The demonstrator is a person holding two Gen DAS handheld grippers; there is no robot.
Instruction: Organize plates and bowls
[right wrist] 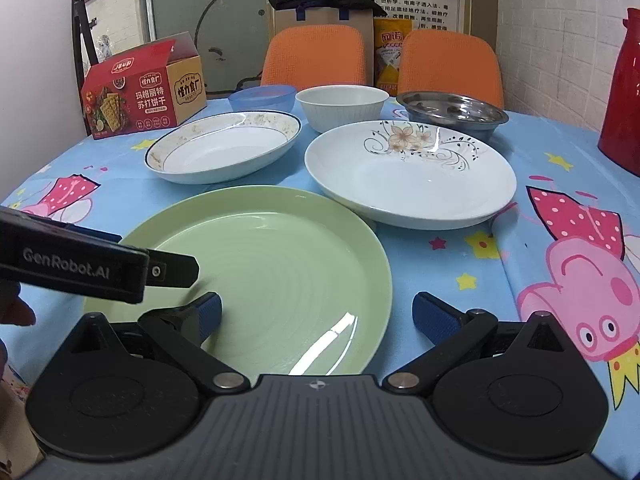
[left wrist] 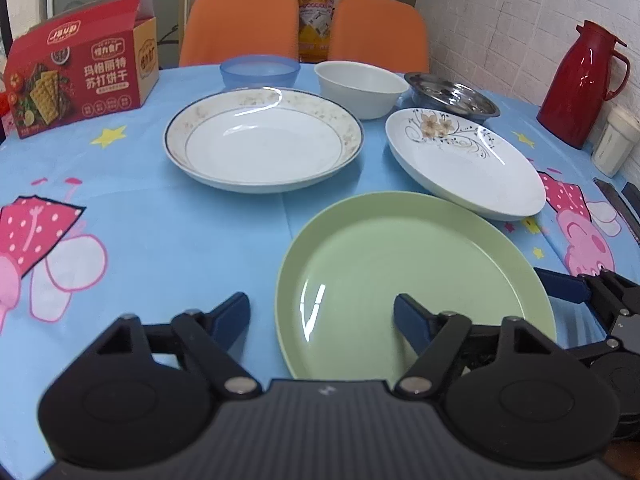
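A green plate (left wrist: 412,276) (right wrist: 272,280) lies nearest on the blue tablecloth. Behind it are a gold-rimmed white plate (left wrist: 264,140) (right wrist: 224,148) and a flower-patterned white plate (left wrist: 464,160) (right wrist: 408,176). At the back stand a blue bowl (left wrist: 260,70) (right wrist: 262,98), a white bowl (left wrist: 360,86) (right wrist: 340,106) and a steel bowl (left wrist: 452,96) (right wrist: 452,114). My left gripper (left wrist: 322,316) is open, straddling the green plate's left rim. My right gripper (right wrist: 316,314) is open, straddling its right rim. Both are empty.
A red cracker box (left wrist: 80,76) (right wrist: 140,92) stands at the back left. A red thermos (left wrist: 580,80) (right wrist: 624,96) and a white jar (left wrist: 614,140) stand at the right. Two orange chairs (left wrist: 240,24) (right wrist: 316,56) are behind the table.
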